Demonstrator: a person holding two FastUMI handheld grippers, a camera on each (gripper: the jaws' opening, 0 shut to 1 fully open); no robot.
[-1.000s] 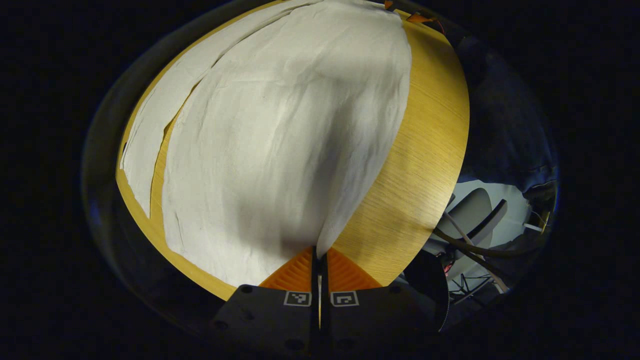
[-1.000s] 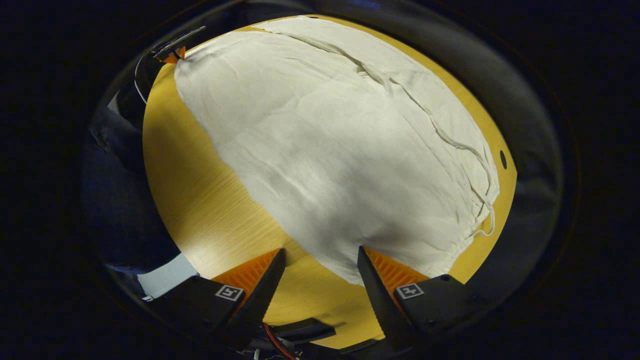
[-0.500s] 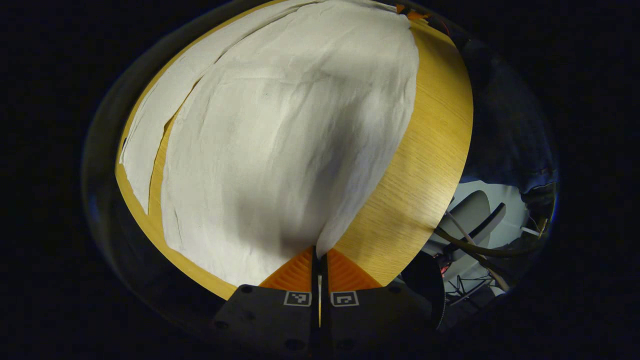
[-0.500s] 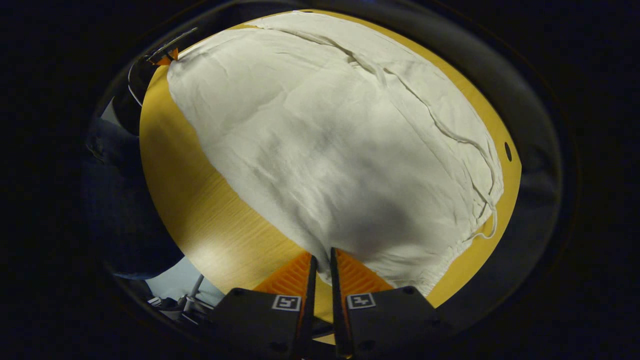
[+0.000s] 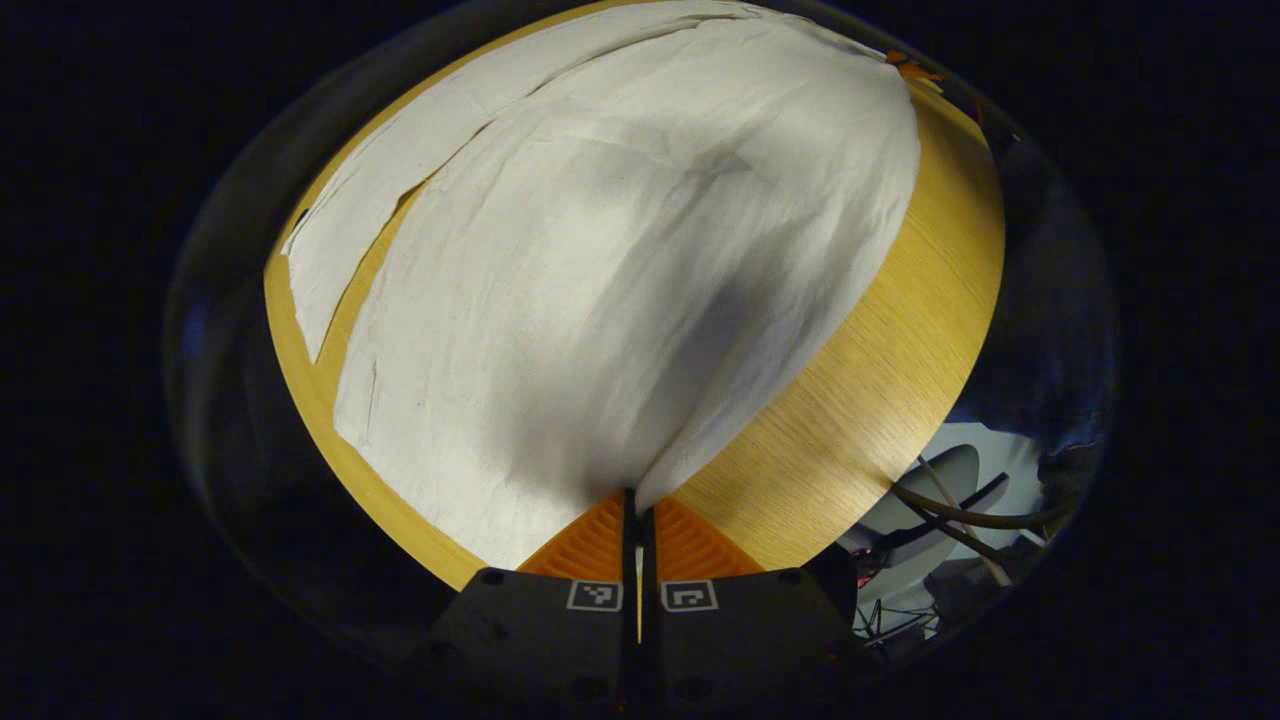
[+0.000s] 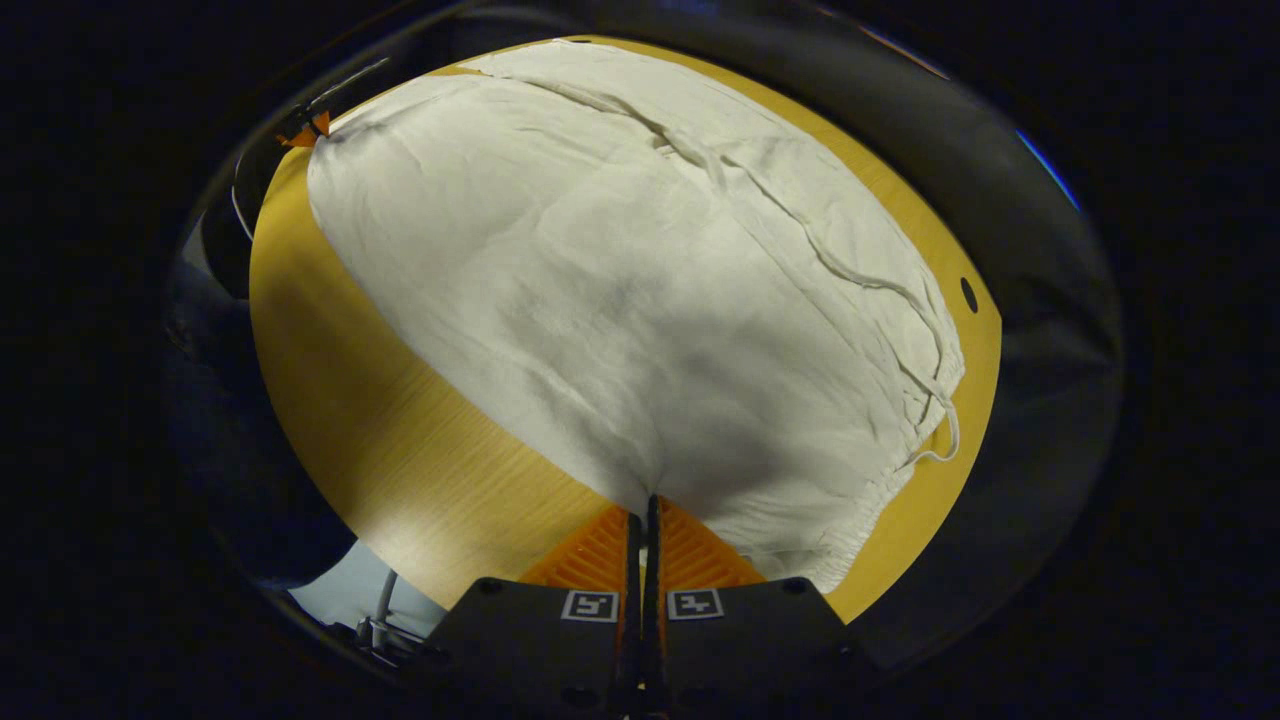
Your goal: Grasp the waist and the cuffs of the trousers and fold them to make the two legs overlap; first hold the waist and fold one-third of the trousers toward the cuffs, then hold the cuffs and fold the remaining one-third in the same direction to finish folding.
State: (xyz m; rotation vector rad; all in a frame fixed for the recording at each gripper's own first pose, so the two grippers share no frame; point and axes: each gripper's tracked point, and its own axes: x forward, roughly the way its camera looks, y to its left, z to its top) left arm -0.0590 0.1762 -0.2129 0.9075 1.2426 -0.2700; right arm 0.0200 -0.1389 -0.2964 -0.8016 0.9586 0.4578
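The trousers point(image 5: 600, 290), pale and creased, lie spread along the table point(image 5: 880, 380), and both your left gripper point(image 5: 634, 500) and right gripper point(image 6: 644, 505) pinch their near edge.
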